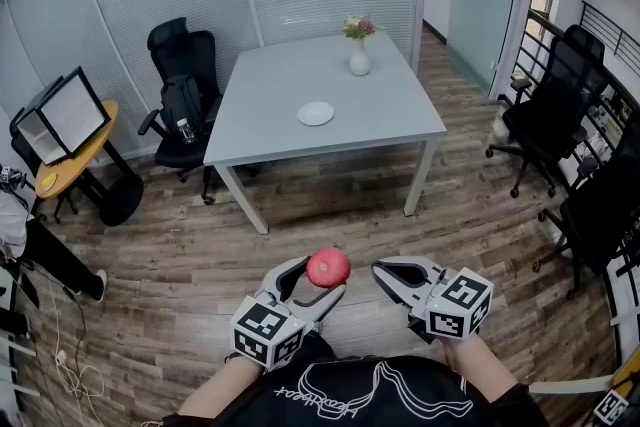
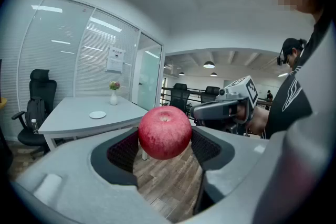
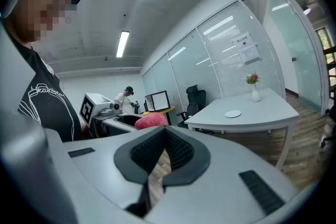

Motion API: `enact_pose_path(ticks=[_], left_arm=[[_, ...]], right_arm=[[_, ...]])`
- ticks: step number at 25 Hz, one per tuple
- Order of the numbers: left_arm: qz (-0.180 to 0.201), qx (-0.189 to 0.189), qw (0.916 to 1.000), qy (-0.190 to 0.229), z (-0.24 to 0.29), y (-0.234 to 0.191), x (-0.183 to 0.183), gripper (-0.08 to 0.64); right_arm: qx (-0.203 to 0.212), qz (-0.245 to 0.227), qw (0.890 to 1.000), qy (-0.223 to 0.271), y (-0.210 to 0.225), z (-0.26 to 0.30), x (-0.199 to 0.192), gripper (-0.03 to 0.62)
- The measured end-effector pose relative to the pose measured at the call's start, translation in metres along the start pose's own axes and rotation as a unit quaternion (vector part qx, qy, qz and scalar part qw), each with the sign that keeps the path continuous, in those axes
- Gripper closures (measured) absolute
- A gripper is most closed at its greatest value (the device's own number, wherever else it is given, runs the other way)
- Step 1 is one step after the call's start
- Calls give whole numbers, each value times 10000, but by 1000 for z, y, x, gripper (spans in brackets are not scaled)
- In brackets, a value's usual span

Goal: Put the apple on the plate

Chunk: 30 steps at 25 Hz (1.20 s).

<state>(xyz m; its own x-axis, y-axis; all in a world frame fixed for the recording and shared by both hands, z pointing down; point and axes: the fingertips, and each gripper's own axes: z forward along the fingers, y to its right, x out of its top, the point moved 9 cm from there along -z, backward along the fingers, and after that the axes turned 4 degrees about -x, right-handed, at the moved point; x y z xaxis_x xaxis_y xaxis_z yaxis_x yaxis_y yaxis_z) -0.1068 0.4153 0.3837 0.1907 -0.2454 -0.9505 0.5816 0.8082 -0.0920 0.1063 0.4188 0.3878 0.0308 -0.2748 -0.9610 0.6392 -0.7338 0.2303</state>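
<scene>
A red apple (image 1: pixel 328 267) sits between the jaws of my left gripper (image 1: pixel 320 281), whose black pads press on both its sides. In the left gripper view the apple (image 2: pixel 165 132) fills the middle, stem dimple up. My right gripper (image 1: pixel 383 272) hangs just right of it, jaws together and holding nothing. The small white plate (image 1: pixel 316 113) lies on the grey table (image 1: pixel 400 115) well ahead, over open wood floor. The right gripper view shows the plate (image 3: pixel 232 113) on the table, and the apple (image 3: pixel 150 120) peeks over its own closed jaws.
A white vase with flowers (image 1: pixel 359 55) stands at the table's far side. A black office chair (image 1: pixel 185 85) is at the table's left, more chairs (image 1: pixel 555 105) at the right. A yellow round table with a monitor (image 1: pixel 70 140) stands far left. Glass partitions wall the room.
</scene>
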Motion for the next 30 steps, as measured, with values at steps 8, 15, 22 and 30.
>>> enact_pose_path(ticks=[8,15,22,30], left_arm=[[-17,-89,10000,24,3,2,1,236],[-116,-216,9997,96,15,-5,-4,236],[-135,-291,9994,86,39,-33,-2,236],[-140,-399,9991,-59,92,-112,23,236]], right_arm=[[-26,15,10000,-18,1,-1,0,584],[-277,-93,9996,-13,11,-2,-1,583],[-486,-110,9987,92,44,9,7,583],[-557,66,9984,115,116,70,29,583]])
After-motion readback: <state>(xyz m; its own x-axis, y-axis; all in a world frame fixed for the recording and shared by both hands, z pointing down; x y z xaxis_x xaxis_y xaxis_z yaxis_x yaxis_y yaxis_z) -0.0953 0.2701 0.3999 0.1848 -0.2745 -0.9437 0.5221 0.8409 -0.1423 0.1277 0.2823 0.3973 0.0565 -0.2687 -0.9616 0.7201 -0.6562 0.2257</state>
